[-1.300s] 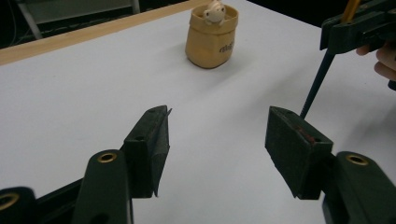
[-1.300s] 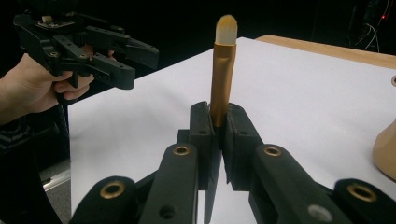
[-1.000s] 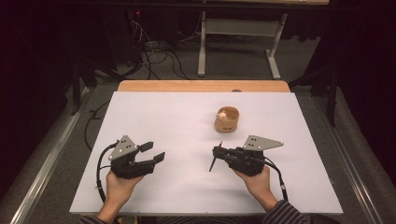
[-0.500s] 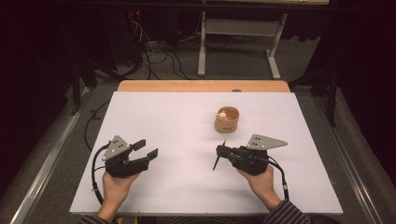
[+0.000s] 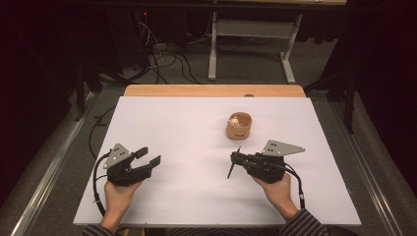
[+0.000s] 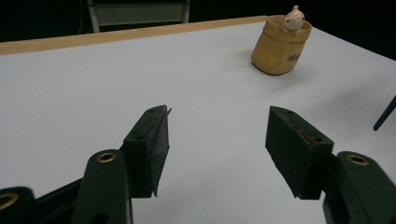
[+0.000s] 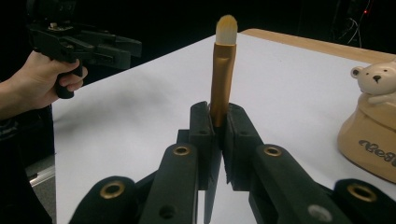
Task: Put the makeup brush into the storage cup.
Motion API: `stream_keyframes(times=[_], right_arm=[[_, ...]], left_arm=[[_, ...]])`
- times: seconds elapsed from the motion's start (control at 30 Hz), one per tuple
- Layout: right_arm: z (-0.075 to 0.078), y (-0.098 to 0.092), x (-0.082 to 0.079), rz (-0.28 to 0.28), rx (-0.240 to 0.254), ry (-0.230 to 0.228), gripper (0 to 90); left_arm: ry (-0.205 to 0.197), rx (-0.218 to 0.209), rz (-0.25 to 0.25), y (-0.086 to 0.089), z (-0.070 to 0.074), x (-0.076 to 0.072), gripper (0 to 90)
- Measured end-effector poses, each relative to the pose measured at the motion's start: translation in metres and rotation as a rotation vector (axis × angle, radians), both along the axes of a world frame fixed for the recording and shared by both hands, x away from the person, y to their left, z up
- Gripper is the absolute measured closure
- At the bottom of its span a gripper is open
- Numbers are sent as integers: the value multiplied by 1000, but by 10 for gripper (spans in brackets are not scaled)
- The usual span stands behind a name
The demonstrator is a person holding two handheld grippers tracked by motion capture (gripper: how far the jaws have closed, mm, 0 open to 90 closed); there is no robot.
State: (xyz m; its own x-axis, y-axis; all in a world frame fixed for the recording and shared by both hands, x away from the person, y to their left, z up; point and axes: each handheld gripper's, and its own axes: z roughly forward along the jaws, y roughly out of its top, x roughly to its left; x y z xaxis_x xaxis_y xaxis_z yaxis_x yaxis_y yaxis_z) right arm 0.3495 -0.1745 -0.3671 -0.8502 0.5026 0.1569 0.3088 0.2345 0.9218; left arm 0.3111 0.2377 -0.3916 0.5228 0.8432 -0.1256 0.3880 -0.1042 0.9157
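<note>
Right hand-held gripper [image 7: 216,140] is clamped on our makeup brush [image 7: 223,70] above the white surface [image 5: 187,123]; left hand-held gripper [image 6: 217,140] has its jaws apart, nothing between them, with the tan holder [image 5: 239,126] beyond.

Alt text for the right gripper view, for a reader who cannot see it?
The right gripper is shut on a gold-handled brush, bristle tip up, over a white table. A tan cup with a bear figure stands at right; the left gripper, jaws open, is held in a hand at upper left.
</note>
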Motion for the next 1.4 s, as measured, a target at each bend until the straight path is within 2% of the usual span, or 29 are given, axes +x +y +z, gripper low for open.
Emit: stream_keyframes(times=[0.3,0.63,1.0,1.4], right_arm=[[-1,-2,1,1,0,5,856],[1,-6,2,-10,-3,7,856],[5,-13,6,-31,-12,-4,856],[9,-22,12,-58,-14,-9,855]], left_arm=[[-4,15,13,0,-10,-1,380],[1,2,39,3,-13,1,359],[-17,22,52,2,-15,1,325],[-7,-16,71,7,-14,1,301]])
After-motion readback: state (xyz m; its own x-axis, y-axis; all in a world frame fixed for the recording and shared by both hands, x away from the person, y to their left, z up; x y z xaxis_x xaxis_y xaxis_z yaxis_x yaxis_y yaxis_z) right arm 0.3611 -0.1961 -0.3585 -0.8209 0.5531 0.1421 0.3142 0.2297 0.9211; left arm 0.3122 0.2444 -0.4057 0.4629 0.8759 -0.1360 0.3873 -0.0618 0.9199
